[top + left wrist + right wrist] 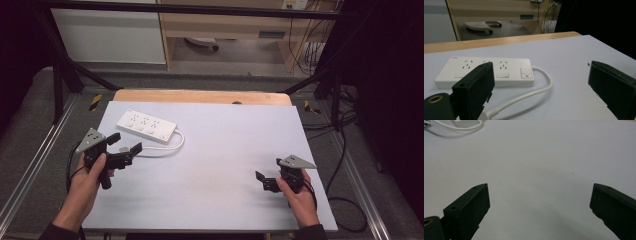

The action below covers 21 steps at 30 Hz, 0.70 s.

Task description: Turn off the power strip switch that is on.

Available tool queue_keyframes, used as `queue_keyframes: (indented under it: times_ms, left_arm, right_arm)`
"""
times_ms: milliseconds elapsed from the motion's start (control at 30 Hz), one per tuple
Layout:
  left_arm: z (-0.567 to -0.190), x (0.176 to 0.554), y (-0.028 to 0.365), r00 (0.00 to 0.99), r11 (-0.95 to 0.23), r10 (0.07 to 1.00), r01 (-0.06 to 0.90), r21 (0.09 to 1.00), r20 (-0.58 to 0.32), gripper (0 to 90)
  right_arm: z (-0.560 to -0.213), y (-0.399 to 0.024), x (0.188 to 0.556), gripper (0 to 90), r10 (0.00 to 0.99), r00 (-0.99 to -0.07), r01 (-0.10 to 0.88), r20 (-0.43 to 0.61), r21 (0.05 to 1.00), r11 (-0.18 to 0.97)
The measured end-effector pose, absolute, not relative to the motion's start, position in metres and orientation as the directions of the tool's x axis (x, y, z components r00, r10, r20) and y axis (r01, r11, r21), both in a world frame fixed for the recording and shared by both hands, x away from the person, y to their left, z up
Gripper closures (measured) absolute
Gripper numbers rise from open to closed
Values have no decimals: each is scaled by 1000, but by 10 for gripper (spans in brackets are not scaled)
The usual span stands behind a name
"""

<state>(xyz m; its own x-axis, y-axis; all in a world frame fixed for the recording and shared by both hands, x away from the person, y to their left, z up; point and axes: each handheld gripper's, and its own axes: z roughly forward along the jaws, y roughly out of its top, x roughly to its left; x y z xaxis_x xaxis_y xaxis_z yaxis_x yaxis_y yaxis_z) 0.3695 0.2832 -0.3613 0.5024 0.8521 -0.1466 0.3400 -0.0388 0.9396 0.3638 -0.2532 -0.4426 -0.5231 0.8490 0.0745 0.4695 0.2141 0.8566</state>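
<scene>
Here, a person's 2 hands each hold a black two-jaw gripper over a pale grey-white counter [210, 160] with a light wooden far edge. The left gripper [125, 142], topped by a grey three-cornered plate, is gripped in the left hand [92, 172] near the counter's left edge, its fingers [475, 90] spread wide and holding nothing. Just beyond those fingers lies a white rectangular plastic power strip [486, 72] with 3 rows of sockets and a switch bearing a small red mark at its near-right end; in the left gripper view the left finger overlaps the strip's front edge, though whether it touches cannot be told. A white round cable [534, 91] leaves the strip's switch end, loops outward and runs back between the spread fingers toward the bottom of that view.

The right gripper [265, 181], held in the right hand [300, 197] near the counter's right front corner, points toward the counter's middle. Its fingers [467, 211] are likewise spread apart with bare counter between them. Well beyond them, at the far left of the right gripper view, the cable's loop [461, 127] and a corner of the strip can be seen.
</scene>
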Motion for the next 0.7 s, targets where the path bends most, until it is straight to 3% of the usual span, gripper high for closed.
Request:
queue_keyframes:
  times_ms: [700]
  left_arm:
    - [-397, 342, 291, 506, -69, 850, 384, 921, -147, 65]
  right_arm:
    - [-443, -254, 364, 33, 850, -522, 468, 73, 857, 214]
